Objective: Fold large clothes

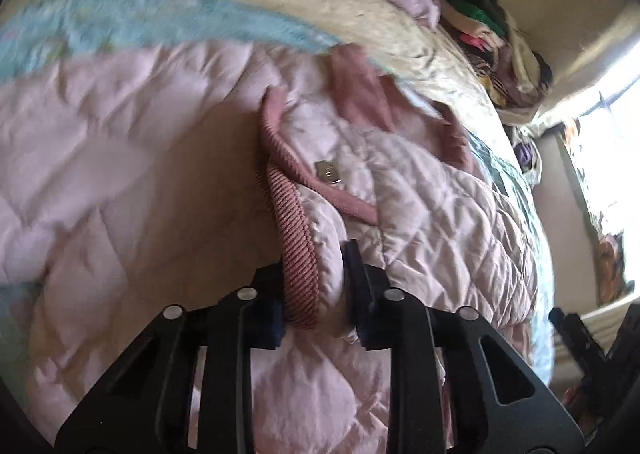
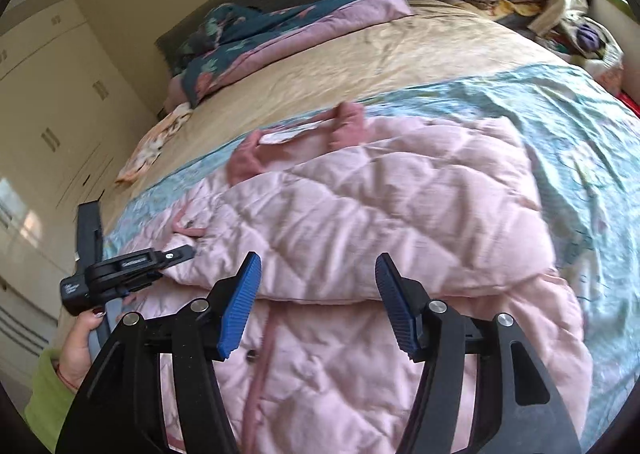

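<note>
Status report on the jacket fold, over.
Left gripper shut on the pink quilted jacket's ribbed edge. Right gripper open, nothing between pads. Jacket partly folded on bedspread. Nothing in the way.

The quilted jacket (image 2: 360, 214) was pale pink, its ribbed cuff (image 1: 296, 254) a darker dusty rose. Under it lay a light blue bedspread (image 2: 540, 102) (faintly printed), then a cream sheet (image 2: 380, 50). Far off, a dark teal floral quilt (image 2: 248, 34) showed lilac backing.
</note>
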The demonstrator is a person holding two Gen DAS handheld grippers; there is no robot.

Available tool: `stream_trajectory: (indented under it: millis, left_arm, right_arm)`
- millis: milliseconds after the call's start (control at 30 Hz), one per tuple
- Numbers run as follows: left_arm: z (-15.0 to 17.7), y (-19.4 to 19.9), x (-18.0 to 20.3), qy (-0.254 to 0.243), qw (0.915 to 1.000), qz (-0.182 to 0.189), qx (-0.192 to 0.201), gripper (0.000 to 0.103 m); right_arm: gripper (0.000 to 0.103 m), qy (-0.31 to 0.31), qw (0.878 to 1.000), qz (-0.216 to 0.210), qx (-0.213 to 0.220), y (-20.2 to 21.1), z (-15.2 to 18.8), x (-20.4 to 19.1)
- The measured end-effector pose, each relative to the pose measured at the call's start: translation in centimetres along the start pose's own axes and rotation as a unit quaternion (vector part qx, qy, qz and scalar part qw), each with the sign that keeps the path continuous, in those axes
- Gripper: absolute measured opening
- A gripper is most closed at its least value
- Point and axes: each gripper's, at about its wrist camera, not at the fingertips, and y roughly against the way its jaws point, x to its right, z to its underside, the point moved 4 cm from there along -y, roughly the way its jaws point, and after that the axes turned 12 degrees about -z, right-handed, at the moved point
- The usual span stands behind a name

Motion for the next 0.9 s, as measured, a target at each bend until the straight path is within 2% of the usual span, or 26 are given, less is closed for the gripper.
stream_trajectory:
  millis: [67, 167, 267, 400, 500, 633, 900]
  left_arm:
    - [-0.6, 1.7, 0.9, -0.017, 0.9995, 0.007, 0.027, 0.015]
    - [-2.7, 6.7, 1.8, -0.03, 0.9943, 0.031, 0.097, 0.014]
    - [-3.9, 9.4, 1.4, -0.035, 0.9904, 0.03, 0.13, 0.014]
    - [-3.8, 8.2, -0.6, -0.043, 0.9925, 0.0, 0.114, 0.014]
    - [-2.1, 5.4, -2.5, -0.037, 0.9957, -0.023, 0.081, 0.014]
    - [0.1, 2.4, -3.5, -0.047, 0.9964, -0.051, 0.048, 0.015]
    - [1.4, 0.7, -4.6, -0.057, 0.9945, -0.079, 0.039, 0.017]
  right_arm:
    - [0.058, -0.007, 1.0, 0.008, 0.007, 0.5, -0.2, 0.9]
    - [0.058, -0.019, 1.0, 0.018, 0.017, 1.3, -0.7, 2.1]
    - [0.058, -0.011, 0.999, 0.026, 0.025, 2.0, -1.3, 2.6]
    - [0.058, -0.018, 0.999, 0.036, 0.032, 2.4, -1.6, 3.7]
    - [0.058, -0.02, 0.999, 0.035, 0.034, 2.6, -1.5, 4.1]
    - [0.058, -0.01, 0.998, 0.054, 0.03, 2.4, -1.5, 4.4]
    - [0.059, 0.0, 0.998, 0.069, -0.015, -0.8, -1.4, 4.4]
